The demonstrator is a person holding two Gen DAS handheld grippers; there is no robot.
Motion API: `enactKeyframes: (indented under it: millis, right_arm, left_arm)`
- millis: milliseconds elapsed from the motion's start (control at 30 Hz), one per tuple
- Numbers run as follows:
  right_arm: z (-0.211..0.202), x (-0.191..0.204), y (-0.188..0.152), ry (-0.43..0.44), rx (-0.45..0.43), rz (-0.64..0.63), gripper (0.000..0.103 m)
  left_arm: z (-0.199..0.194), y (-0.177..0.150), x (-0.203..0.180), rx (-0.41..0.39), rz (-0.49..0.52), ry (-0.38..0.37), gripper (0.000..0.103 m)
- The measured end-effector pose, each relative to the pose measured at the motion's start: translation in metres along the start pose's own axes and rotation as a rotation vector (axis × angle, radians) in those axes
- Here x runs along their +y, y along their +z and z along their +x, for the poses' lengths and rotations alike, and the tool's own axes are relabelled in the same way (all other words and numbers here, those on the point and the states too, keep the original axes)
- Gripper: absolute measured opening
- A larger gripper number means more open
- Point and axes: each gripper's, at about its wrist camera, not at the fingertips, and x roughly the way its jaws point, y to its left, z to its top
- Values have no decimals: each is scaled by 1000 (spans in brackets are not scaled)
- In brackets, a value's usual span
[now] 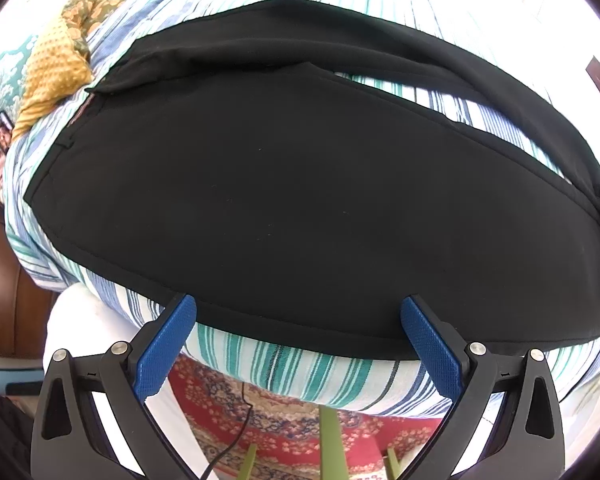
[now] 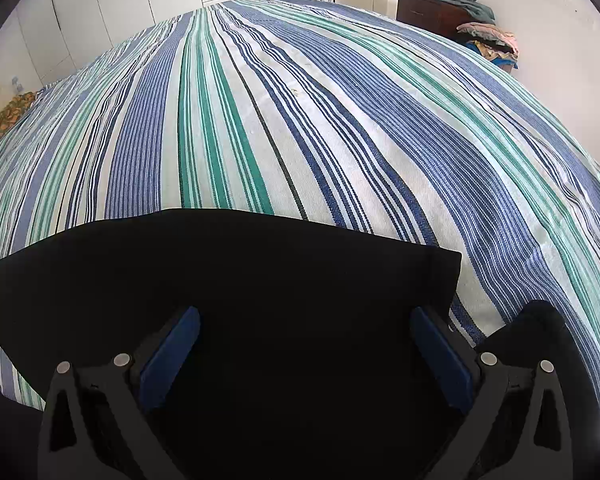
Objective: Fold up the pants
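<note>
Black pants (image 1: pixel 284 184) lie spread flat on a bed with a blue, green and white striped cover (image 1: pixel 300 364). In the left wrist view both legs run to the right, with a strip of cover showing between them. My left gripper (image 1: pixel 299 308) stands open at the pants' near edge, its blue pads (image 1: pixel 168 344) wide apart and nothing between them. In the right wrist view one end of the pants (image 2: pixel 260 280) fills the lower half, with a square corner at the right. My right gripper (image 2: pixel 305 320) hovers open over this black cloth.
The striped cover (image 2: pixel 300 120) stretches far ahead in the right wrist view. A dark wooden dresser (image 2: pixel 440 12) with piled cloths stands at the back right. A yellow and floral blanket (image 1: pixel 60 60) lies at the left. Below the bed edge is a red patterned rug (image 1: pixel 280 420).
</note>
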Motion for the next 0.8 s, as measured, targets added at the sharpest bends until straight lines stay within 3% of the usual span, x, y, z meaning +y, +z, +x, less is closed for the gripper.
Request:
enactKeyframes:
  millis: [800]
  right_arm:
    - [0, 0, 0, 0, 0, 0, 103]
  left_arm:
    - [3, 0, 3, 11, -7, -3, 102]
